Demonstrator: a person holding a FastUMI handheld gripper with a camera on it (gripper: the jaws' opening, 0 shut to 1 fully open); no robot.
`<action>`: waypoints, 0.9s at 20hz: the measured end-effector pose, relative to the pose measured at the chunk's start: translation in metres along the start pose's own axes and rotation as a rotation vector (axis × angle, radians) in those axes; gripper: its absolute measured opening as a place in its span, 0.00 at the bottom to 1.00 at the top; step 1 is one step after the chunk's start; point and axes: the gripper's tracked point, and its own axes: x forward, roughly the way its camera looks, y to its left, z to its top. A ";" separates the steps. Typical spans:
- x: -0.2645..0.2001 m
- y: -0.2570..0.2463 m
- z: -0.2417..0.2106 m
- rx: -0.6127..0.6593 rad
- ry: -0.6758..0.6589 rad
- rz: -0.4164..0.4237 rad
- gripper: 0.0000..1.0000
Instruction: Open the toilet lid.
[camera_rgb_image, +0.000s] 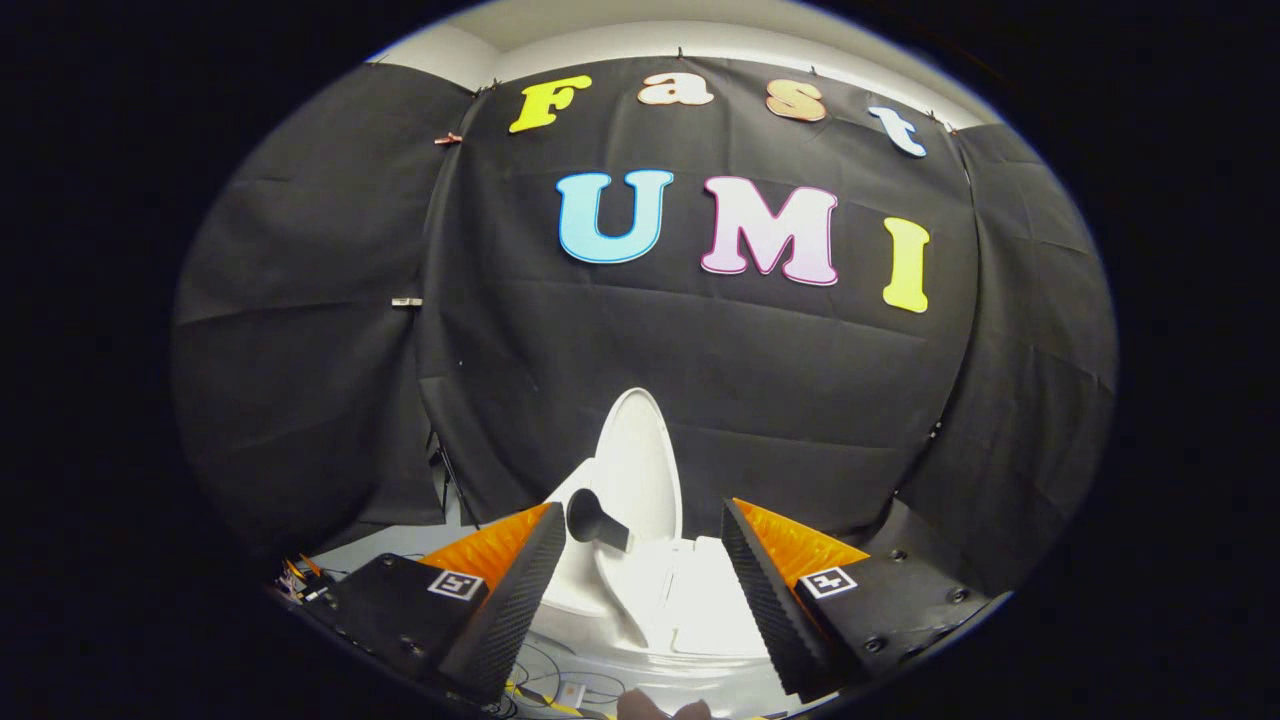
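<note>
A white toilet (700, 600) stands on the floor in front of the black cloth wall, just beyond my fingers. Its oval lid (640, 450) is raised and stands upright, with its inner face showing. Beside the lid's base, the dark opening of the bowl (595, 520) shows within the white rim. My gripper (642, 508) is open, its fingers spread wide to either side of the toilet and touching nothing. Nothing lies between the fingers.
Cables and a small plug (565, 690) lie on the pale floor below the toilet. A thin dark stand leg (452, 485) leans by the cloth to the left. Small coloured clutter (300, 582) sits at the far left floor. Part of a hand (660, 708) shows behind the fingers.
</note>
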 end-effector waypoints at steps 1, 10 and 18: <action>-0.005 -0.006 0.004 0.002 -0.006 0.003 0.99; -0.064 -0.083 0.040 0.034 -0.090 -0.029 0.99; -0.111 -0.178 0.052 0.088 -0.154 -0.123 0.98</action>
